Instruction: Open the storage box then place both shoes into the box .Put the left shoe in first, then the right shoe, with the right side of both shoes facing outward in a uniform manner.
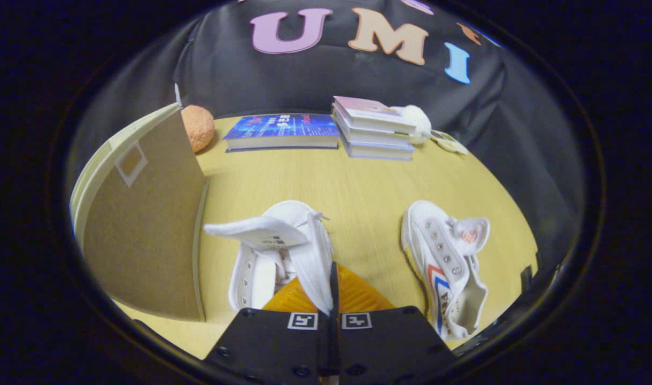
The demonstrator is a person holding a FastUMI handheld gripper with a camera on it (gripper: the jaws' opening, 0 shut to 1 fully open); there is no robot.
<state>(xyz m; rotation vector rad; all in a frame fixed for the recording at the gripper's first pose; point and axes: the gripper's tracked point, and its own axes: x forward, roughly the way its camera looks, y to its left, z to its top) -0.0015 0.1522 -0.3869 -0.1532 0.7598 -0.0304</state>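
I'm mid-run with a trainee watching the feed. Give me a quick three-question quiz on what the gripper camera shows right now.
1. True or false: the gripper has its fingers closed on the white upper of the near shoe.
2. Multiple choice: where is the other shoe? A) inside the storage box B) lying on the table beside the held one C) on the stack of books
3. Fill in: the storage box lid beside the held shoe stands ____.

Key: 1 true; 2 B; 3 open (raised upright)
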